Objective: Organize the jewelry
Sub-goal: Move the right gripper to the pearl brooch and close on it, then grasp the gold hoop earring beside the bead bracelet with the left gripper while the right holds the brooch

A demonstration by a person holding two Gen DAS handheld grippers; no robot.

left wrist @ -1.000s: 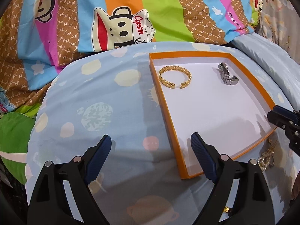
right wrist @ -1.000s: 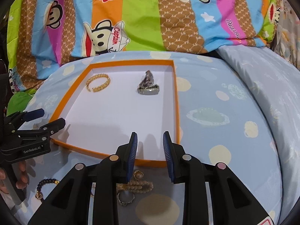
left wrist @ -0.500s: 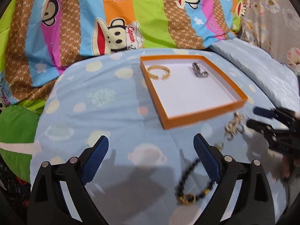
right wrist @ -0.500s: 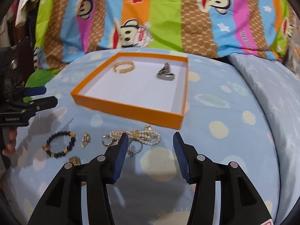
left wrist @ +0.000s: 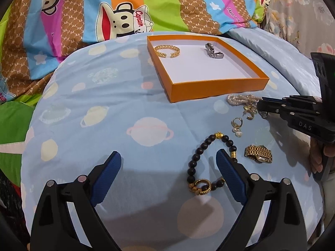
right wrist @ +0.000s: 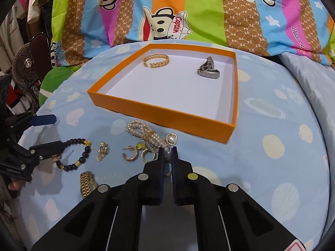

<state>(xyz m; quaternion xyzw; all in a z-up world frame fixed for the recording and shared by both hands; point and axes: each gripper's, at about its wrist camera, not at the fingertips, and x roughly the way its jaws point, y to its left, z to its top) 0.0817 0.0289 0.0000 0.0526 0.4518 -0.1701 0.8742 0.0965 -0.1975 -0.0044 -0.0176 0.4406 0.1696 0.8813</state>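
An orange tray (right wrist: 163,113) with a white floor sat on a pale blue bedsheet (left wrist: 104,115) printed with planets, in the upper centre of both views, with a striped cartoon-monkey blanket (right wrist: 188,10) behind it. Inside the tray, a gold cuff bracelet (right wrist: 156,60) lay toward the far left corner and a silver watch (right wrist: 208,71) toward the far right, well apart. In the right wrist view, the right gripper (right wrist: 166,153) filled the lower centre, its jaws drawn nearly together with only a narrow gap, closed around the end of a pearl bracelet (right wrist: 144,131) that lay on the sheet just in front of the tray's near wall. Beside the pearls sat a pearl ring (right wrist: 171,139), gold hoop earrings (right wrist: 130,155) and a small gold earring (right wrist: 102,150). Further left lay a black bead bracelet (right wrist: 83,152) with gold accents, and below it a gold watch (right wrist: 86,183). In the left wrist view, the left gripper (left wrist: 168,174) occupied the lower frame with its blue-padded fingers (left wrist: 106,173) spread wide and holding nothing; the black bead bracelet lay between them, close against the right-hand finger, though whether they touched was unclear.
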